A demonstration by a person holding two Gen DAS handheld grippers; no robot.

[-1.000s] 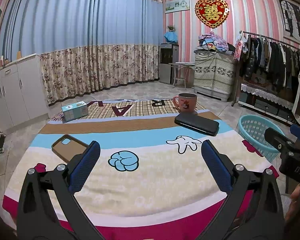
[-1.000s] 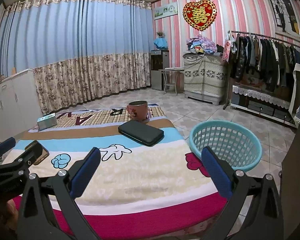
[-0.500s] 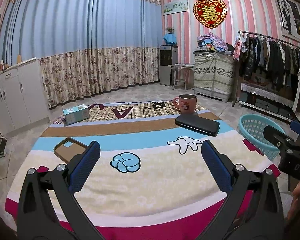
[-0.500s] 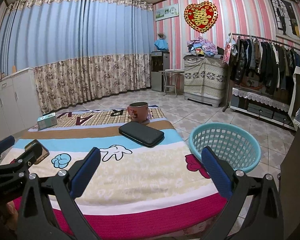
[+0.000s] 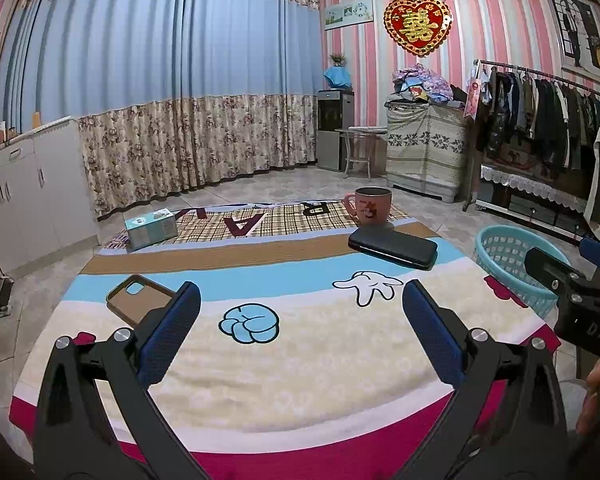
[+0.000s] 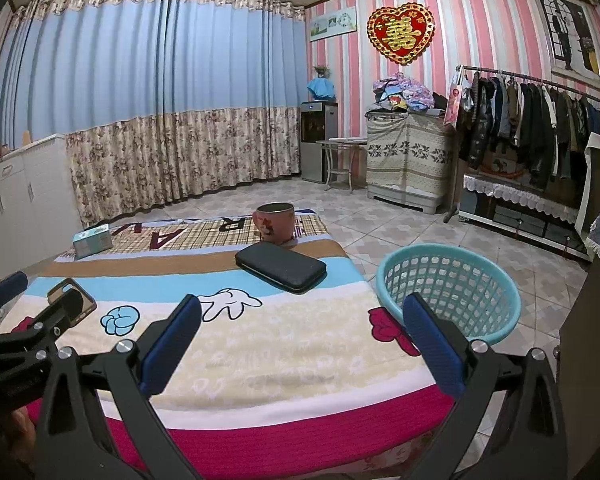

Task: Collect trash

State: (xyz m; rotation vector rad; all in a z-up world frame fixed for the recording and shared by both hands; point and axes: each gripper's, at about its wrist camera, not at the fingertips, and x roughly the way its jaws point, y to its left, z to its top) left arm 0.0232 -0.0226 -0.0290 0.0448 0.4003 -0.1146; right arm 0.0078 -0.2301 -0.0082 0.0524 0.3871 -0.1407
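Both the left gripper [image 5: 300,328] and right gripper [image 6: 300,340] hover wide open and empty, while the likely trash, a small teal cardboard box [image 5: 151,229], probably light and crushable, sits at the blanket-covered worktop's [image 5: 300,364] far-left corner, best pinched across its short sides.

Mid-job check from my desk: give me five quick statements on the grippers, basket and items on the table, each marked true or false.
1. Both the left hand-held gripper and the right hand-held gripper are open and hold nothing. True.
2. The basket sits on the table. False: it stands on the floor beside the table's right edge.
3. The mug lies tipped over. False: it stands upright.
4. The black case lies just in front of the mug. True.
5. The phone case is already in the basket. False: it lies on the table's left side.
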